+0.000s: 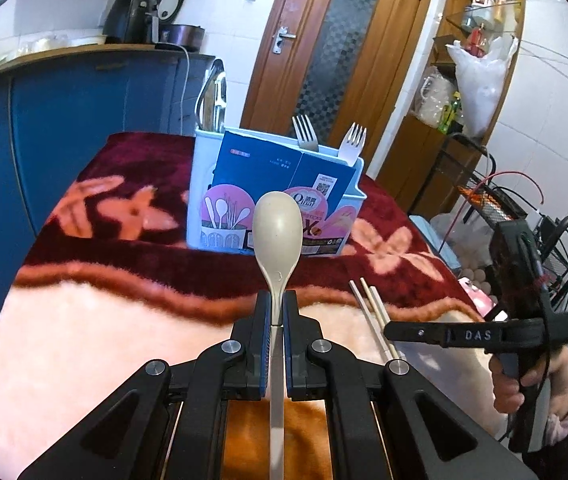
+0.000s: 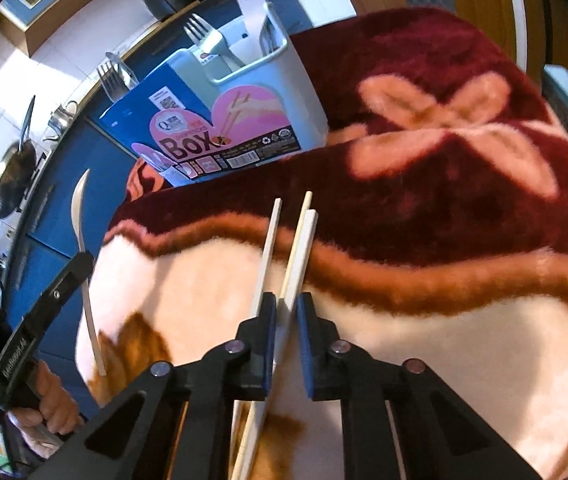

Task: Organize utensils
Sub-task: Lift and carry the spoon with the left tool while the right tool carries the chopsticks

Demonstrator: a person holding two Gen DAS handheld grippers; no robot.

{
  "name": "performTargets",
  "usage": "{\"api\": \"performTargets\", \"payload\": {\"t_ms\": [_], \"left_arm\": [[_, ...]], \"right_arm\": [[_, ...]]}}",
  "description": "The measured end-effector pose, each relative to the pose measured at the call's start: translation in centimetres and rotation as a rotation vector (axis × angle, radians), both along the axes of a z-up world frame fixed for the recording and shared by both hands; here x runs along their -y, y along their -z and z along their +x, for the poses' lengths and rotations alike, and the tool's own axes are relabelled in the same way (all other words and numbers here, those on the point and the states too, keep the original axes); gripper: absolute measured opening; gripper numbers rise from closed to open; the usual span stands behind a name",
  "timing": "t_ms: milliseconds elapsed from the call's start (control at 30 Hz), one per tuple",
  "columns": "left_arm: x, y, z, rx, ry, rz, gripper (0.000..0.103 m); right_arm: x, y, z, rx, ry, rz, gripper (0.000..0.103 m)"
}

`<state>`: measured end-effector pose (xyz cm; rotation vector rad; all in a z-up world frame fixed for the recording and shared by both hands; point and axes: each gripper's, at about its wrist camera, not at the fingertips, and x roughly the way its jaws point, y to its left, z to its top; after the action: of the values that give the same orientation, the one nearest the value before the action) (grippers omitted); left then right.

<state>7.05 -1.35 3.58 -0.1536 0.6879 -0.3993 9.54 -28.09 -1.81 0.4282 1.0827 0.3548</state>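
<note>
My left gripper (image 1: 277, 312) is shut on the handle of a beige spoon (image 1: 277, 228), bowl pointing away toward the utensil holder (image 1: 204, 184). The holder is pale blue with a blue and pink label and stands on the blanket; forks (image 1: 305, 133) stick out of it. My right gripper (image 2: 286, 308) is closed around pale chopsticks (image 2: 298, 248) that lie on the blanket (image 2: 424, 312); the pads sit close on both sides of them. In the left wrist view the chopsticks (image 1: 372, 312) lie to the right of my left gripper, with the right gripper (image 1: 460, 334) over them.
A fluffy dark red, pink and cream blanket (image 1: 84, 320) covers the table. Blue cabinets (image 1: 64, 112) stand to the left, a wooden door (image 1: 336, 40) behind, and a wire rack (image 1: 496, 200) with bags to the right.
</note>
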Motion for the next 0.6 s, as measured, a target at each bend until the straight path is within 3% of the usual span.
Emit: {"api": "performTargets", "payload": {"t_ms": [200,367,600], "left_arm": [[-0.8,-0.2,0.1,0.006,-0.004,-0.025,0.005],[-1.0,-0.7,0.3,0.031,-0.007,-0.043,0.005],[-1.2,-3.6,1.2,0.146,-0.024,-0.053,0.005]], "right_arm": [[0.5,-1.2,-0.6,0.061,0.027,0.019,0.009],[0.2,-3.2,-1.4,0.167,0.035,0.027,0.009],[-0.6,-7.0,-2.6,0.377,0.061,-0.009,0.009]]}}
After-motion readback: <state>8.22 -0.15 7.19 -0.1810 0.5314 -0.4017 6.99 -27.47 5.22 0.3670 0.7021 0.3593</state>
